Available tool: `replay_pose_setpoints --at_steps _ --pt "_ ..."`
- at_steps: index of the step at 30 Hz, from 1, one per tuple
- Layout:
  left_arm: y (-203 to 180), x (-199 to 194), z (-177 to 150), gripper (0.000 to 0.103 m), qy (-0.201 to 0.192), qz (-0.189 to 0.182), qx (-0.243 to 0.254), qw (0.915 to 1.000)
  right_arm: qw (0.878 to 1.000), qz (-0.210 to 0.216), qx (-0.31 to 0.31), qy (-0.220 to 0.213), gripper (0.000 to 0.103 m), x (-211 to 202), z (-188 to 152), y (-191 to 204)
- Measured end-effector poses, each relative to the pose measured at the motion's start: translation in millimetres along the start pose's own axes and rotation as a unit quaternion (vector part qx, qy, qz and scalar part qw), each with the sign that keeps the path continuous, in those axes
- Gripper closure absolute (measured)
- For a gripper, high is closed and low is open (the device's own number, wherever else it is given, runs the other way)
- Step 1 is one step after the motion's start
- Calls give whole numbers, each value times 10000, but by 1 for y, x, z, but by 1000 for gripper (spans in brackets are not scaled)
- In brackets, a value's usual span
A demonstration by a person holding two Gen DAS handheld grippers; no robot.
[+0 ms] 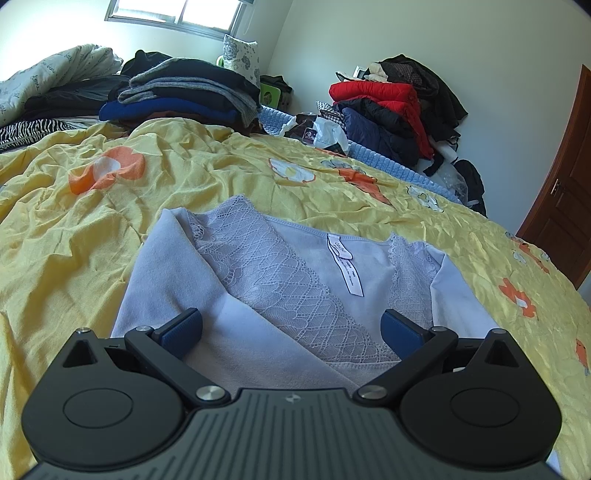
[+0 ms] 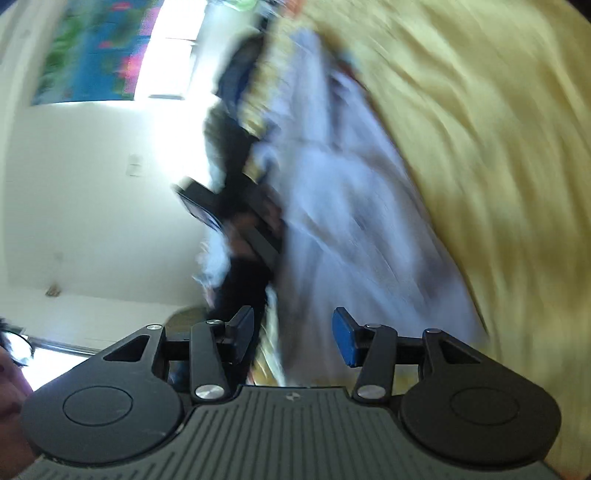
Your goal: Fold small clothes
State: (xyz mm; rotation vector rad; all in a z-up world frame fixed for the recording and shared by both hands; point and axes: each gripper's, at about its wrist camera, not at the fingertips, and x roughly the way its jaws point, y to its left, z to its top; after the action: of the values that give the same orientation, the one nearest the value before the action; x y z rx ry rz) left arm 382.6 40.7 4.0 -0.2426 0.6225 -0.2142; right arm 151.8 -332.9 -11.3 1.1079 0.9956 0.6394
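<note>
You're in a home bedroom. Bed covered by a rumpled yellow sheet [image 1: 207,173] with orange-and-white flowers. Far left, a stack of folded dark sweaters [image 1: 184,96] beside a bunched pale quilt [image 1: 55,70]. Far right, a heap of jackets, a red one [image 1: 380,96] on top, against the wall. Window [image 1: 173,13] on the far wall with a floral cushion [image 1: 242,55] below it, wooden door [image 1: 565,199] at the right edge.
</note>
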Motion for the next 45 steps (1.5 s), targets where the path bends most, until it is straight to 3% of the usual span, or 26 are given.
replay_pose_setpoints --at_steps 1,3,7,11,13,15,17,19,21,23,24,26,28,33,36,38,40,42,44,45 --pt "0 0 0 0 1 0 2 10000 9997 -40 -83 -213 42 1 9 2" --pt "0 0 0 0 1 2 2 10000 9986 -231 -157 -451 40 11 26 1" --pt "0 0 0 0 3 10 7 10000 9973 -702 -172 -160 40 38 47 -13" --pt "1 0 0 0 4 -5 -4 10000 9921 -1078 -637 27 57 44 45 -17" --pt "1 1 0 0 4 -25 -19 10000 9912 -1204 -548 37 75 39 44 -22" --pt "1 1 0 0 2 -23 -20 10000 9904 -1323 -399 51 79 37 44 -26" --pt "2 1 1 0 8 -8 1 10000 9886 -1461 -356 85 66 39 42 -18" --pt "-1 1 1 0 12 96 92 9999 9880 -1359 -727 43 42 43 35 0" --pt "-11 -5 -1 0 -61 414 325 9986 9849 -1209 -1239 58 34 51 28 14" --pt "-25 -23 -7 0 -291 830 740 9934 9795 -1368 -1462 234 33 63 24 16" --pt "-31 -34 -9 0 -359 907 966 9905 9768 -1504 -1489 344 38 68 23 12" --pt "-41 -69 -16 0 -468 932 1403 9846 9789 -1335 -1525 273 41 60 23 3" --pt "-41 -116 -29 0 -567 835 1563 9825 9860 -1202 -1141 193 39 47 26 -7" --pt "-9 -220 -75 0 -381 73 856 9956 9925 -888 -776 -319 32 5 21 -17" --pt "21 -259 -104 0 -161 89 10 9998 9920 -953 -707 -426 32 -15 24 -26" --pt "43 -269 -123 0 127 113 -753 9970 9902 -1161 -627 -461 32 -22 27 -33" --pt "66 -271 -138 0 474 -72 -1740 9836 9915 -1105 -546 -415 32 -26 28 -39" --pt "87 -270 -154 0 618 -647 -2848 9544 9924 -1075 -505 -317 32 -26 27 -39" --pt "96 -269 -162 0 677 -1106 -3397 9316 9923 -1079 -556 -239 32 -29 23 -39" --pt "97 -267 -161 0 801 -1177 -3424 9287 9925 -1067 -557 -190 32 -30 21 -40"
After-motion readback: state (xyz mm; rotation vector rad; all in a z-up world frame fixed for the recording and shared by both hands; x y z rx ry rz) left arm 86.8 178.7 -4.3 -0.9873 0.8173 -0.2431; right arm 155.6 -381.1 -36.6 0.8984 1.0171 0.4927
